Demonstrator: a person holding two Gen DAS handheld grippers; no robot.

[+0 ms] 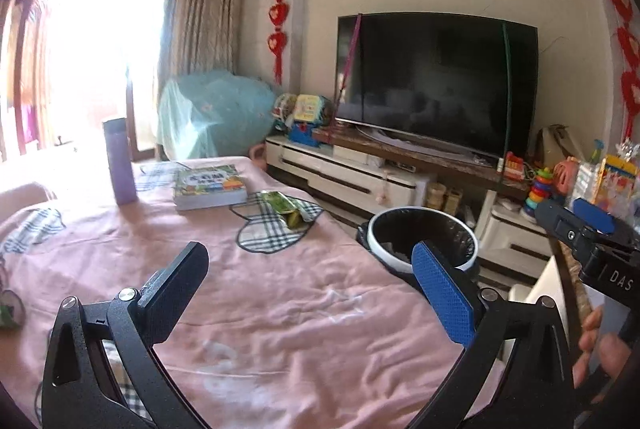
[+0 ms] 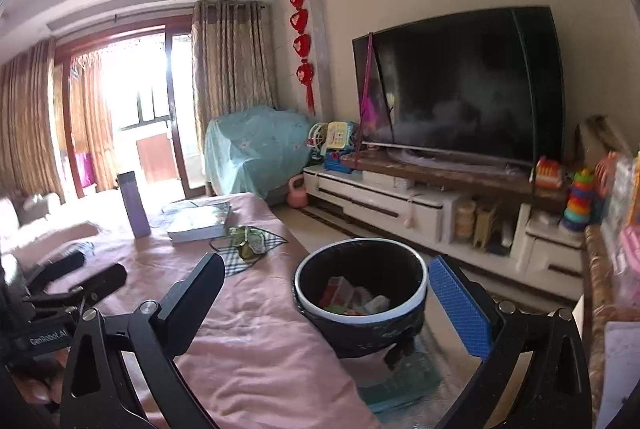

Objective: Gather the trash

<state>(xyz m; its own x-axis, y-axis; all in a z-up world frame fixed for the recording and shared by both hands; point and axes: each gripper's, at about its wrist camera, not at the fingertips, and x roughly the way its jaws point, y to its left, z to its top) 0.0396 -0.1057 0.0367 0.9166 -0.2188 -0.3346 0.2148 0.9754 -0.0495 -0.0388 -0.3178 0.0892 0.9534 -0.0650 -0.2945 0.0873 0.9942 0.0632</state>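
A green snack wrapper (image 1: 285, 212) lies on a plaid heart patch of the pink tablecloth (image 1: 256, 309), beyond my left gripper (image 1: 312, 269), which is open and empty above the cloth. The wrapper also shows in the right wrist view (image 2: 248, 241). A black bin with a white rim (image 2: 360, 285) stands off the table's right edge and holds several pieces of trash. It shows in the left wrist view too (image 1: 424, 241). My right gripper (image 2: 328, 293) is open and empty, hovering just before the bin.
A purple bottle (image 1: 119, 161) and a book (image 1: 208, 185) stand at the table's far end. Another bit of green trash (image 1: 8, 313) lies at the far left edge. A TV (image 1: 436, 81) on a white cabinet (image 1: 352, 173) with toys lines the wall.
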